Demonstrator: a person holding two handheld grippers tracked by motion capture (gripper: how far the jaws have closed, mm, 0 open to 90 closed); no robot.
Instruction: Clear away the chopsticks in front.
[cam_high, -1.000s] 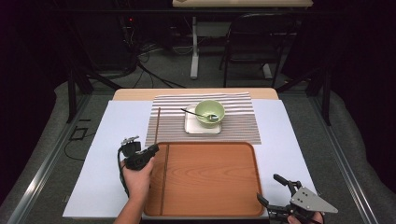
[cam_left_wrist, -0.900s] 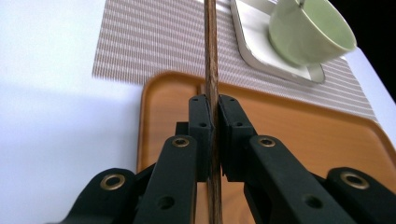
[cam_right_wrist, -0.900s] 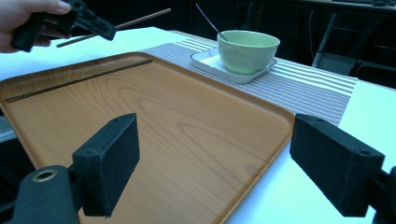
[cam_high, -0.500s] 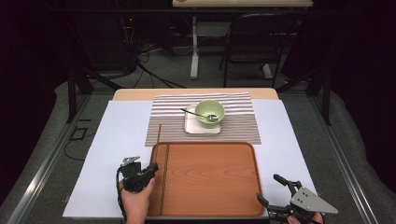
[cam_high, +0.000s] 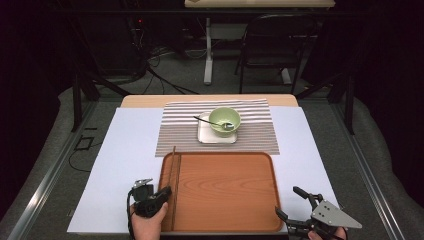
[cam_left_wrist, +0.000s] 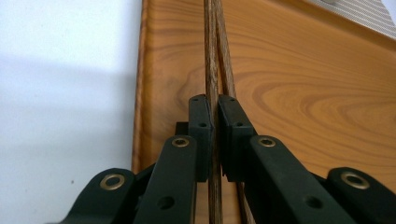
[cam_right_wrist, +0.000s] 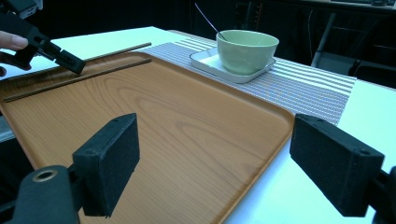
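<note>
Broadly, we are laying a place setting on a worktop (cam_high: 125, 165) covered in white, which takes up the lower half of the high view. At its centre bottom lies a wooden tray (cam_high: 225, 192), and above that, mid-frame, a striped mat (cam_high: 175, 132) carrying a small white dish (cam_high: 205, 136) with a green bowl (cam_high: 224, 121) on it and a spoon (cam_high: 212, 121) leaning inside. The step in hand, as we judge it, is placing the chopsticks (cam_high: 173, 180) along the tray's left edge: they run as a thin dark line from the mat's lower border down toward the bottom of the frame. Our left gripper (cam_high: 162, 192) sits at the lower left of the tray, and in the left gripper view its fingers (cam_left_wrist: 201, 135) are pressed in on one chopstick, with the second stick lying just beside it to the right, so we still have hold of at least one; whether both are clamped we cannot tell. Our right gripper (cam_high: 290, 205) waits at the bottom right corner of the high view, off the tray's corner, its fingers (cam_right_wrist: 108, 163) spread wide and gripping nothing. Next we would judge that the left fingers should part gently so the sticks settle side by side, then lift straight back without nudging them out of line.
</note>
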